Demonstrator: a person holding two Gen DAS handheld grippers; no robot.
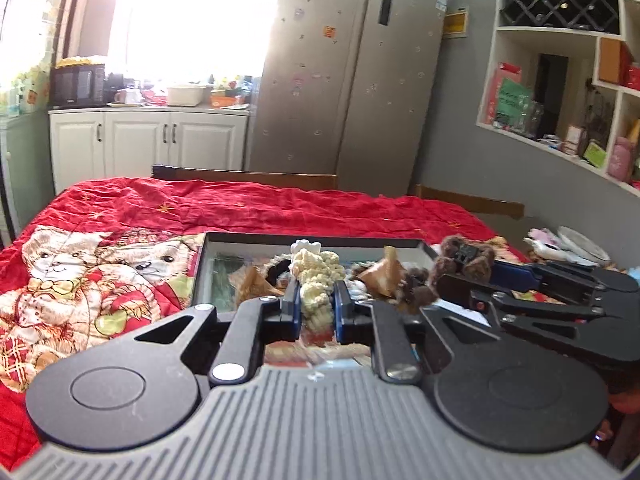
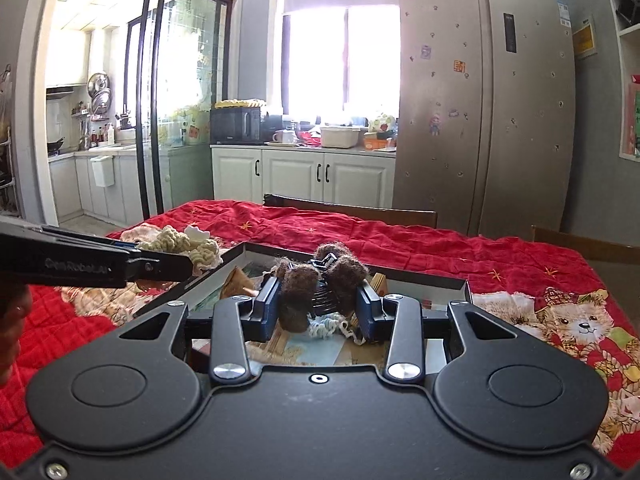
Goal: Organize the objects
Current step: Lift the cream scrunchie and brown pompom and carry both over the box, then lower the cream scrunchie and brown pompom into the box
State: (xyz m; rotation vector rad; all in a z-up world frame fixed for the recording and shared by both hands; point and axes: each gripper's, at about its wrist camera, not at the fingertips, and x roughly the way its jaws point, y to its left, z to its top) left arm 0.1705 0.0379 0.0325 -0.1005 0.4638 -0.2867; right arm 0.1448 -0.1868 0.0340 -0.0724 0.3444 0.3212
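Note:
A cream crocheted piece (image 1: 316, 280) with a white bow on top sits between the blue pads of my left gripper (image 1: 317, 294), which is shut on it and holds it over the near edge of a shallow dark-rimmed box (image 1: 312, 236). My right gripper (image 2: 320, 294) is shut on a brown fuzzy claw clip (image 2: 304, 280), also above the box (image 2: 424, 274). In the left wrist view the brown clip (image 1: 460, 258) shows at the right, on the right gripper (image 1: 464, 278). In the right wrist view the left gripper (image 2: 176, 260) comes in from the left with the cream piece (image 2: 180, 242).
The box lies on a red cloth with teddy bears (image 1: 120, 216) and holds brown folded pieces (image 1: 386, 272) and pale yarn (image 2: 328, 326). Wooden chair backs (image 1: 248, 174) stand along the far edge. Small white and pink items (image 1: 560, 242) lie at the table's right end.

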